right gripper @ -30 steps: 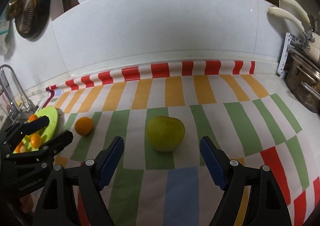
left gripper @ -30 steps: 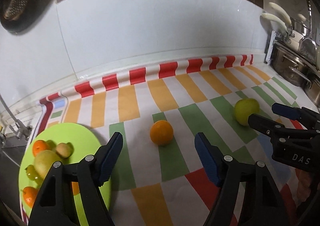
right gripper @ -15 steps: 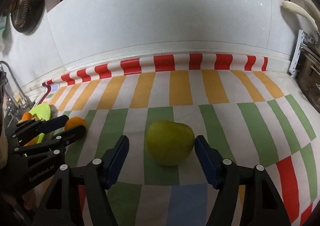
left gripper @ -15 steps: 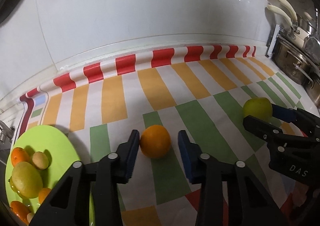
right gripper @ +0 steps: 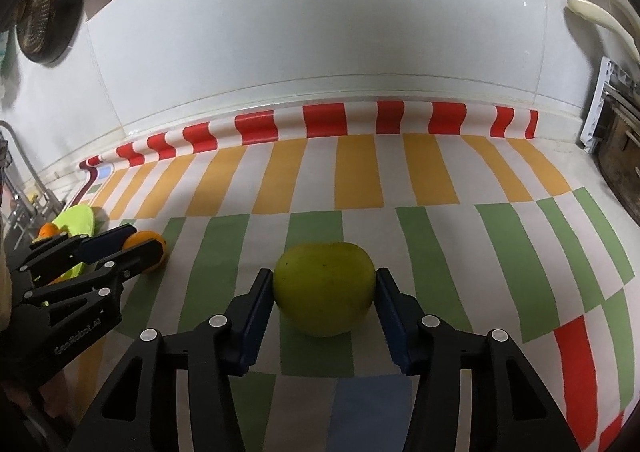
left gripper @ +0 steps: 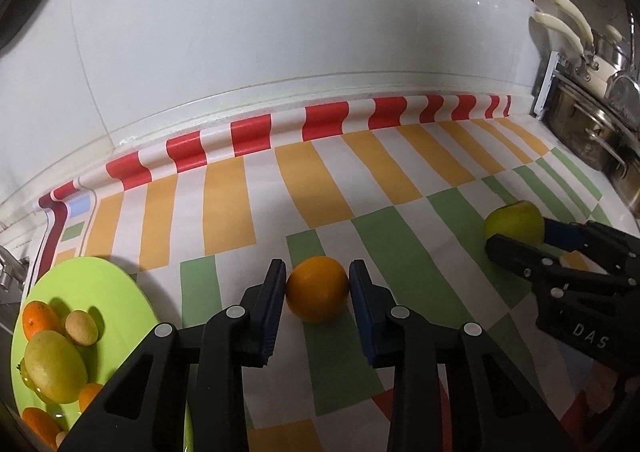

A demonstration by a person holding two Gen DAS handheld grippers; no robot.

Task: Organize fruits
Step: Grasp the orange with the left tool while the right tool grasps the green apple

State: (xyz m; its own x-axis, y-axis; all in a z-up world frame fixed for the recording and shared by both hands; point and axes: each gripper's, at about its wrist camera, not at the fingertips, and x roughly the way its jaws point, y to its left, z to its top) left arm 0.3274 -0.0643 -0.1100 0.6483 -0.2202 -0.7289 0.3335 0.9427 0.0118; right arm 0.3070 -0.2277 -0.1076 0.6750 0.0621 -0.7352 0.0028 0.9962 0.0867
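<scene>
An orange (left gripper: pixel 317 288) sits on the striped cloth, and my left gripper (left gripper: pixel 318 284) is shut on it, both pads touching its sides. A green apple (right gripper: pixel 324 294) sits on the cloth, and my right gripper (right gripper: pixel 324 292) is shut on it, pads against both sides. The apple also shows in the left wrist view (left gripper: pixel 514 221), held by the right gripper (left gripper: pixel 524 238). The left gripper (right gripper: pixel 132 242) and the orange (right gripper: pixel 150 242) show at the left of the right wrist view. A lime-green plate (left gripper: pixel 108 284) at the left holds several fruits.
A white tiled wall (left gripper: pixel 280 32) stands behind the cloth. Steel pots (left gripper: pixel 592 132) stand at the far right. A sink faucet (right gripper: pixel 16 188) is at the left beyond the plate. A strainer (right gripper: pixel 44 12) hangs on the wall upper left.
Both grippers moved forward and closed: the left one onto the orange, the right one onto the green apple. Both fruits still rest on the cloth.
</scene>
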